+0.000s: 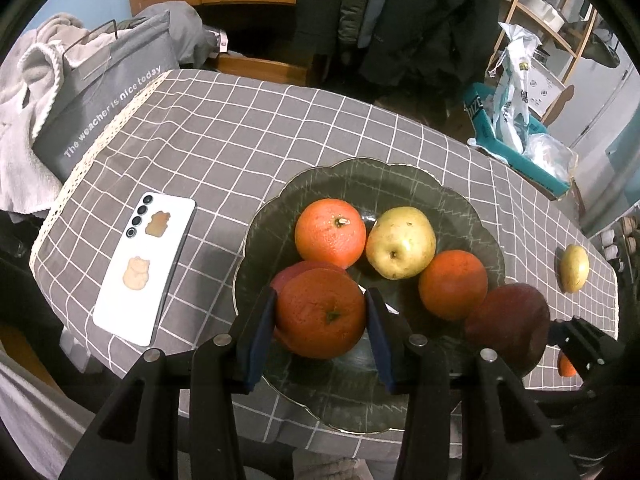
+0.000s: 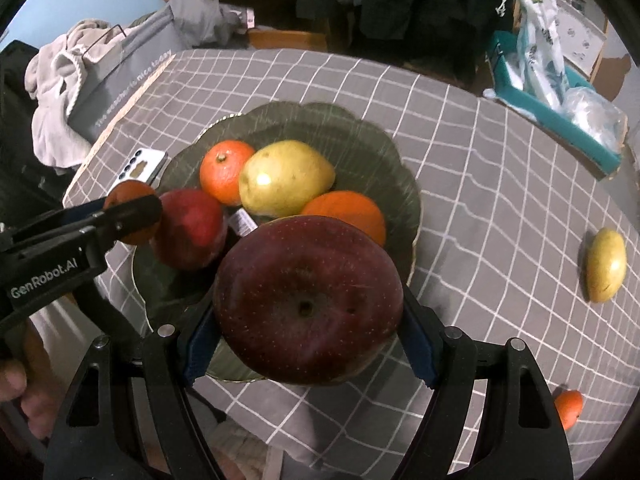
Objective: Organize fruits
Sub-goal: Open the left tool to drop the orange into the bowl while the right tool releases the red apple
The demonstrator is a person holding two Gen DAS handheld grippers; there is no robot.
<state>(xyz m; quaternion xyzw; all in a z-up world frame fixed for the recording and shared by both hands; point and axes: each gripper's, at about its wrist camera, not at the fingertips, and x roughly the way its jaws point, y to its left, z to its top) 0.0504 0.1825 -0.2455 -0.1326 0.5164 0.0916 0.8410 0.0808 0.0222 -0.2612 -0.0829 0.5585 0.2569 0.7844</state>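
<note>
A dark green scalloped plate (image 1: 360,184) (image 2: 360,140) holds two oranges (image 1: 330,230) (image 1: 452,284), a yellow pear (image 1: 400,242) (image 2: 286,178) and a red apple (image 2: 190,234). My left gripper (image 1: 320,316) is shut on a third orange (image 1: 320,314), held just over the plate's near left part. My right gripper (image 2: 308,332) is shut on a large dark red apple (image 2: 308,300) (image 1: 508,320) above the plate's near right rim. On the cloth to the right lie another yellow pear (image 1: 574,268) (image 2: 606,266) and a small orange (image 2: 568,408).
A white phone (image 1: 146,268) lies left of the plate on the grey checked tablecloth (image 1: 240,128). A grey bag (image 1: 100,100) with clothes stands at the far left edge. A teal box (image 1: 516,148) with plastic bags sits at the far right. A hand (image 2: 16,392) grips the left tool.
</note>
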